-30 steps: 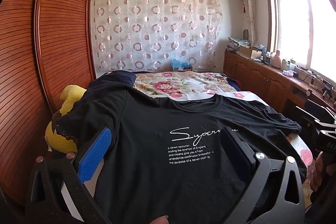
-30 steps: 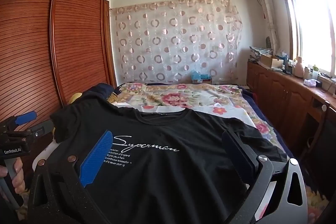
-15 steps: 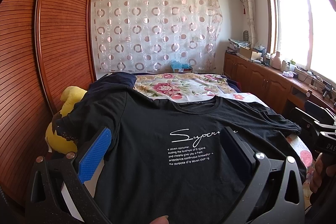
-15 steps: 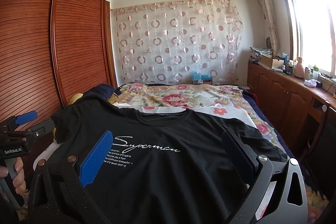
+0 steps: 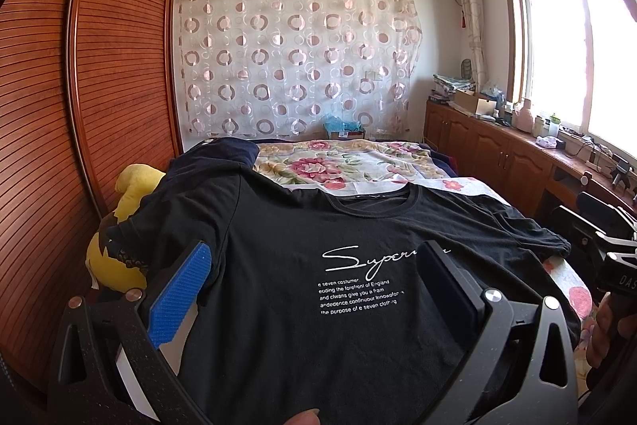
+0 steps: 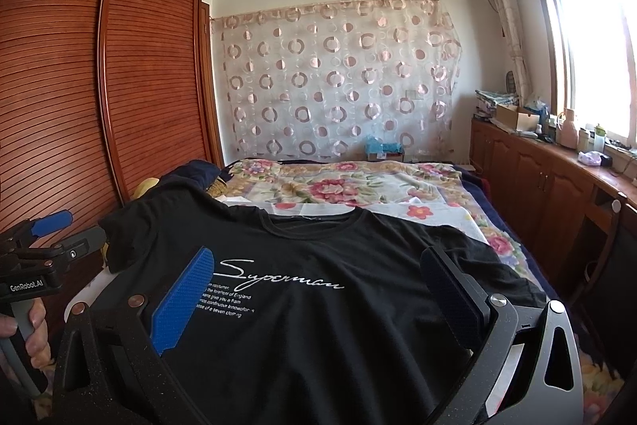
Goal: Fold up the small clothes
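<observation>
A black T-shirt (image 5: 326, 226) with white "Superman" lettering lies flat, front up, on the bed, collar at the far end; it also shows in the right wrist view (image 6: 318, 265). My left gripper (image 5: 314, 273) is open above the shirt's near left part, its blue pad and black pad wide apart. My right gripper (image 6: 318, 273) is open above the near right part, holding nothing. Each gripper shows at the edge of the other's view: the right one (image 5: 609, 257), the left one (image 6: 43, 237).
A floral bedspread (image 5: 342, 166) covers the far bed. A dark garment (image 5: 215, 158) and a yellow plush toy (image 5: 119, 249) lie at the left by the slatted wardrobe (image 5: 79, 106). A wooden cabinet (image 5: 497, 154) with clutter runs under the window at the right.
Both views have tilted up very slightly. The shirt and both open grippers keep their places.
</observation>
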